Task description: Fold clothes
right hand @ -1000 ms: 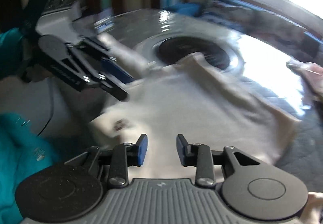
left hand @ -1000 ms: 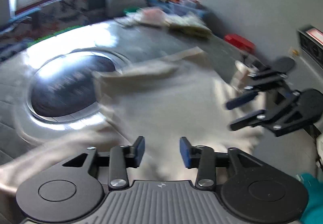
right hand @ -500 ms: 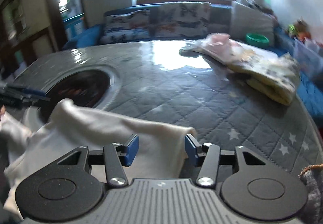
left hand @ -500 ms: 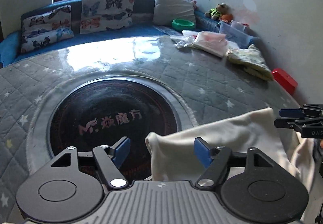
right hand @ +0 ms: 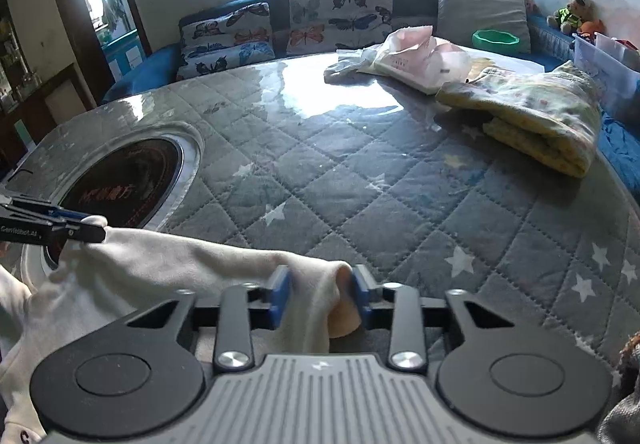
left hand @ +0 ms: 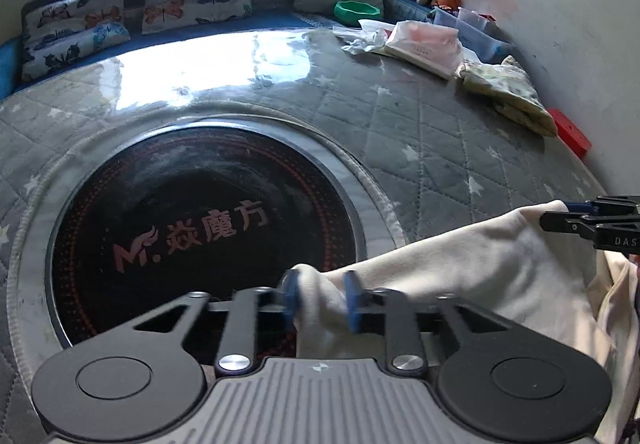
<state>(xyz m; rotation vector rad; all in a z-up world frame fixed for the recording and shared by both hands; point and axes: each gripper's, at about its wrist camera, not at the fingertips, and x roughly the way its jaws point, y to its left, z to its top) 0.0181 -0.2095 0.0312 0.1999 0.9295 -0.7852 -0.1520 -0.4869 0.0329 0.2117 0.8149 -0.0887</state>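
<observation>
A cream garment [left hand: 480,264] hangs stretched between my two grippers over the near edge of the quilted table [left hand: 440,131]. My left gripper [left hand: 320,296] is closing its jaws, and the blue pads press on one bunched top corner. My right gripper [left hand: 560,222] pinches the other corner at the right edge of that view. In the right wrist view the right gripper [right hand: 320,296] is also closing, its pads squeezing a fold of the garment [right hand: 180,264]. The left gripper [right hand: 86,230] grips the far corner at the left. The garment's lower part drops out of sight.
A round black hotplate [left hand: 200,236] with red lettering is set into the table just past the left gripper. Farther back lie a folded yellow floral cloth [right hand: 540,115], a pink plastic bag [right hand: 420,55] and a green bowl [right hand: 496,39]. A cushioned bench runs behind.
Half a second ago both sets of jaws stood wide around the garment's top edge; now each has closed onto a corner. Before that both views swept blurred across the spread garment.
</observation>
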